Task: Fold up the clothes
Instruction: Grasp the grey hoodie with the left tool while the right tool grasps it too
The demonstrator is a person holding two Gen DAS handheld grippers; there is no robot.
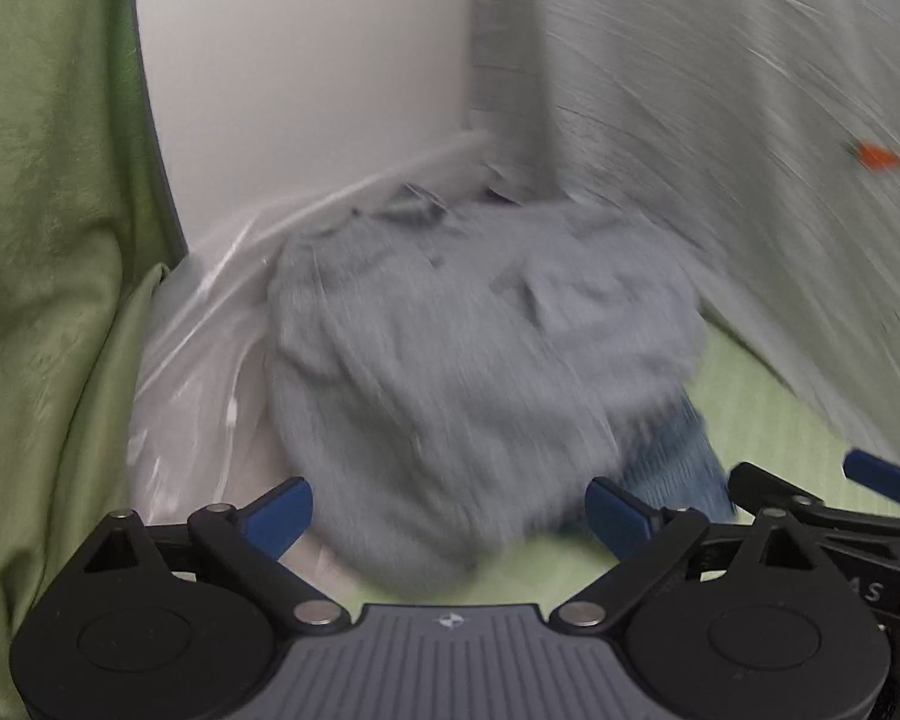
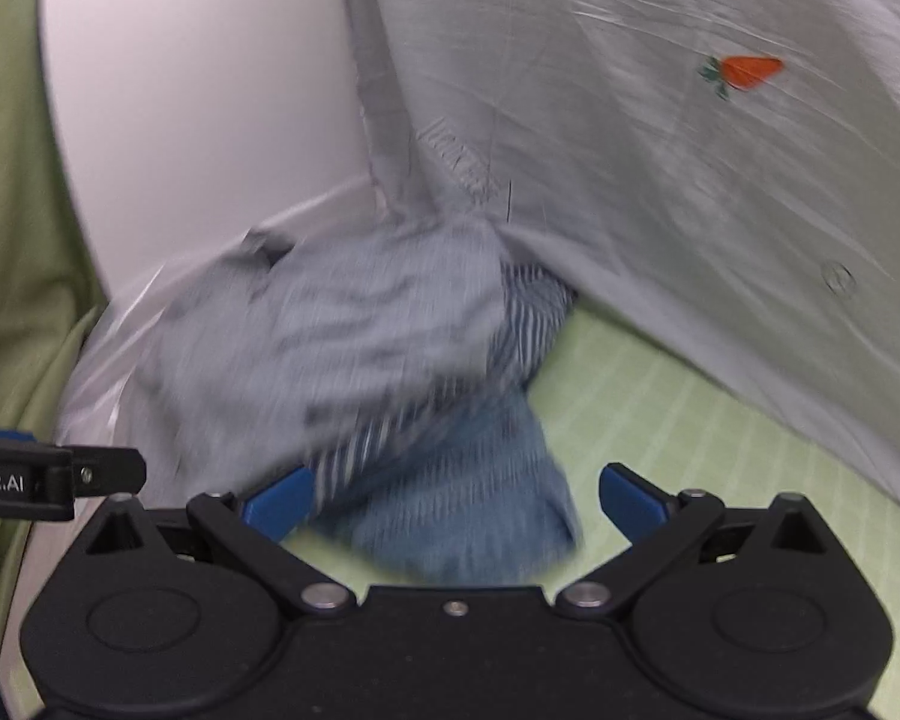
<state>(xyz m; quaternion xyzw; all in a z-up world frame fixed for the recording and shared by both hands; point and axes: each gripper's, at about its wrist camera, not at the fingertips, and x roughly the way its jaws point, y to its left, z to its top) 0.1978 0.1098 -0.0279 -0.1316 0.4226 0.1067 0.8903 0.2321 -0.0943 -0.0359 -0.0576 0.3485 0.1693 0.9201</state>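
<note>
A crumpled pale grey garment (image 1: 450, 330) lies heaped on the light green sheet (image 1: 768, 408), blurred in both views. Under its right side a blue garment (image 1: 678, 462) sticks out. My left gripper (image 1: 450, 510) hovers at the heap's near edge, jaws wide open, nothing pinched. In the right wrist view the grey garment (image 2: 342, 324) sits on a blue-and-white striped piece (image 2: 510, 312) and the blue garment (image 2: 468, 480). My right gripper (image 2: 453, 501) stands open over the blue garment's near end. The two grippers are side by side.
A clear plastic bag (image 1: 198, 360) lies left of the heap against a white wall (image 1: 300, 90). A large pale grey cloth (image 2: 690, 180) with an orange carrot (image 2: 750, 71) rises on the right. Green fabric (image 1: 48, 240) hangs at the left.
</note>
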